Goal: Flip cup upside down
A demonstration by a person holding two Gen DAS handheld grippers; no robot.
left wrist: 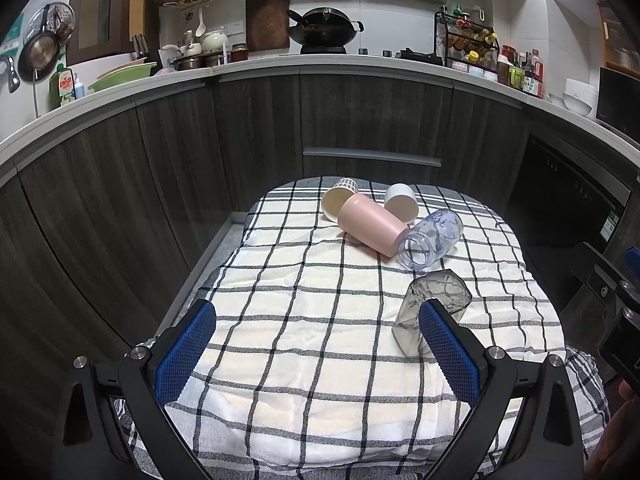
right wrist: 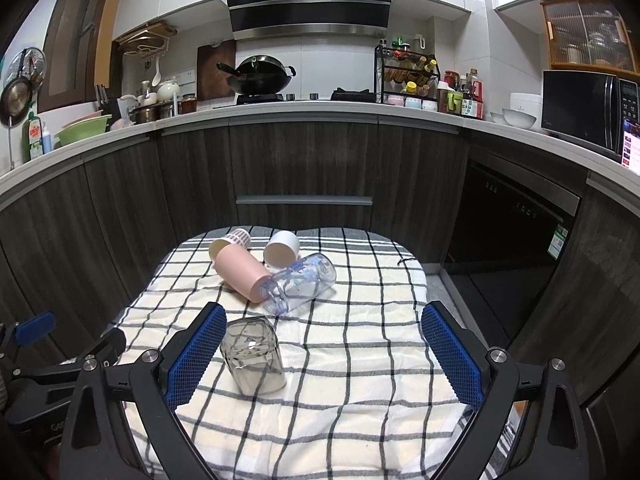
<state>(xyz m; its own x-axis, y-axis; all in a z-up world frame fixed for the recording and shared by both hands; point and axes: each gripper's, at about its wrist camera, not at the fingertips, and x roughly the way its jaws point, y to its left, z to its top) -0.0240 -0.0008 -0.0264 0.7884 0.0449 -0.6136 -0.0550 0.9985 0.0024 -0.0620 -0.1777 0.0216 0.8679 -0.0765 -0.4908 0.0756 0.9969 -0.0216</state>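
Note:
A grey clear glass cup (left wrist: pixel 434 312) (right wrist: pixel 252 354) stands upside down on the checked cloth (left wrist: pixel 304 320), base up. My left gripper (left wrist: pixel 318 346) is open and empty; its right finger overlaps the glass in view. My right gripper (right wrist: pixel 324 354) is open and empty, with the glass just inside its left finger. Farther back lie a pink cup (left wrist: pixel 370 224) (right wrist: pixel 240 272), a clear bottle-shaped cup (left wrist: pixel 432 240) (right wrist: pixel 302 282), a white cup (left wrist: pixel 402 202) (right wrist: pixel 281 248) and a striped paper cup (left wrist: pixel 338 198) (right wrist: pixel 230 242), all on their sides.
The cloth (right wrist: pixel 360 360) covers a small table in front of dark wood cabinets (left wrist: pixel 256 128). A dishwasher (right wrist: pixel 516 248) is at the right. The left gripper's body (right wrist: pixel 48 376) shows at the lower left of the right wrist view.

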